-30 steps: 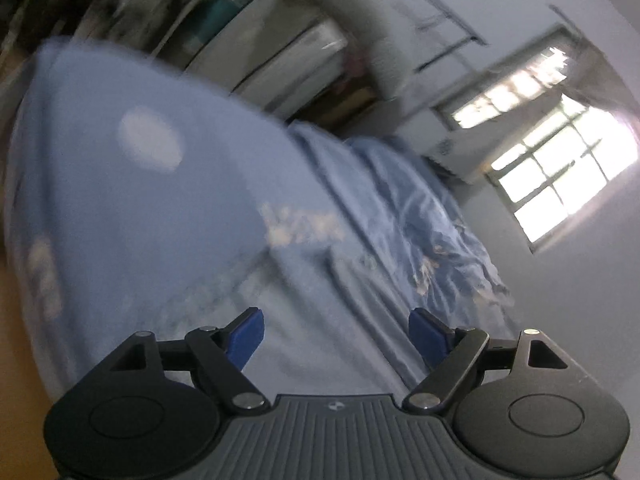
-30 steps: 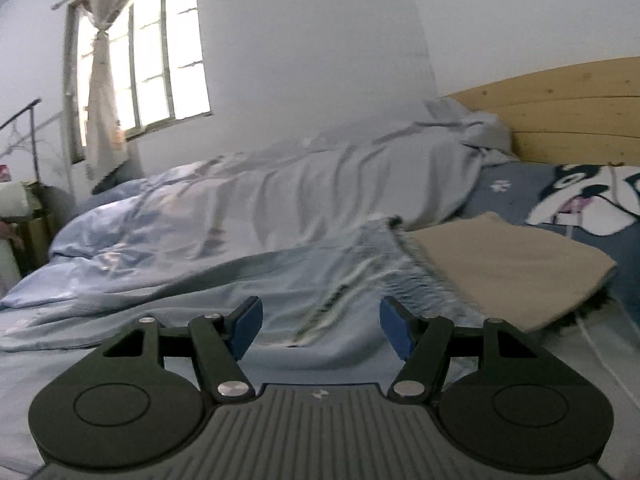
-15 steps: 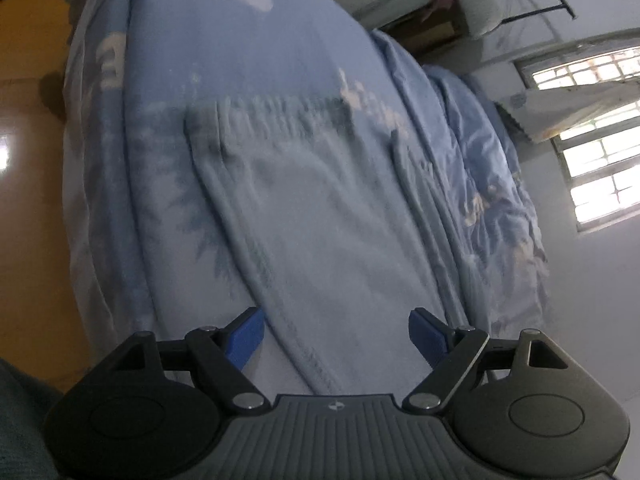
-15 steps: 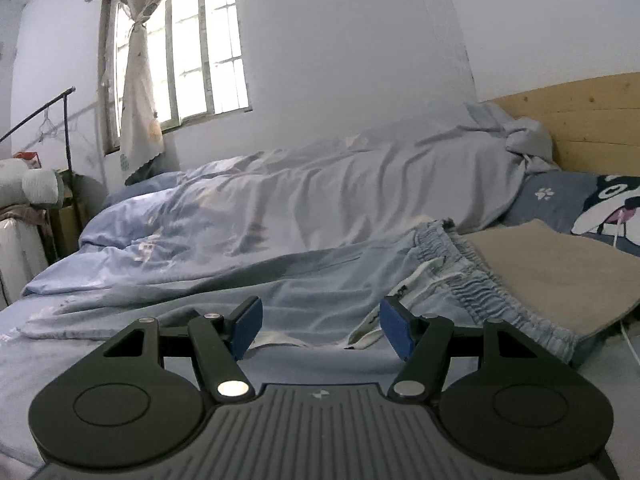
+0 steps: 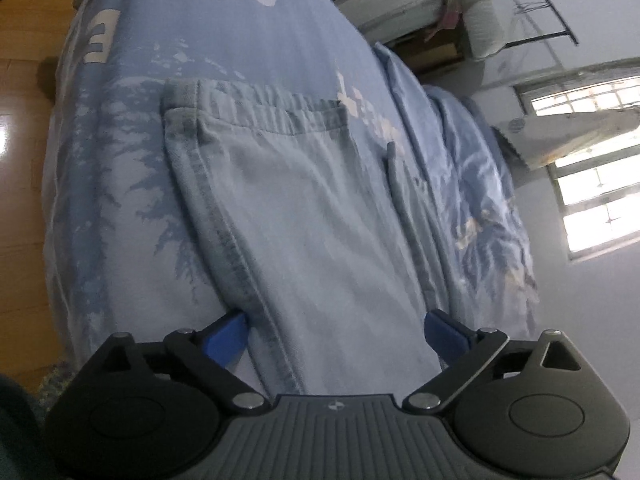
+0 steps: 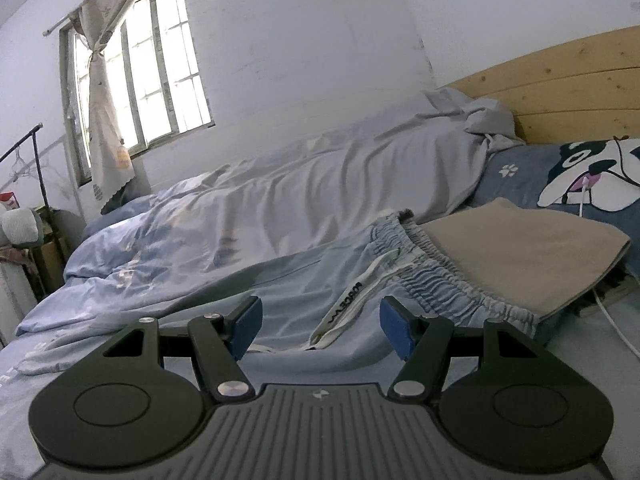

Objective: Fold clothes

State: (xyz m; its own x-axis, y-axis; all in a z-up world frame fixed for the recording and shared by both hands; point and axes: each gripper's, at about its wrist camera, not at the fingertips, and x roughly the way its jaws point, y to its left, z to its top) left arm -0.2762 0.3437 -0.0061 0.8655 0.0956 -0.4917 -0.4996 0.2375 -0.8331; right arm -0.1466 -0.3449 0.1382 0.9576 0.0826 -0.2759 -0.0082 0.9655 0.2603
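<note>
A pair of light blue trousers (image 5: pixel 304 200) lay flat on the printed blue bedsheet (image 5: pixel 248 36), and everything else is best placed against them. Over the last second the left hand-held gripper (image 5: pixel 336 332) had swung from a blurred, high view of the bed down to the trousers' near end, and its jaws had just been opening wider; now its blue pads (image 5: pixel 226 334) straddled the cloth, one just outside the stitched side seam and one beyond the opposite edge, apart and not pressing on anything. The far hem end (image 5: pixel 256 108) lay toward the foot of the bed. In the right wrist view the right hand-held gripper (image 6: pixel 320 326) hovered near the trousers' gathered waistband (image 6: pixel 432 276), its jaws apart with nothing between them, and its opening looked unchanged from a second earlier, though its view of the waistband had shifted. A folded tan cloth (image 6: pixel 520 256) lay touching the waistband on the headboard side, and a rumpled duvet (image 6: pixel 280 208) lay beyond the trousers toward the window. The left side seemed set for a pinch, probably to start the first fold, which was not yet begun.
</note>
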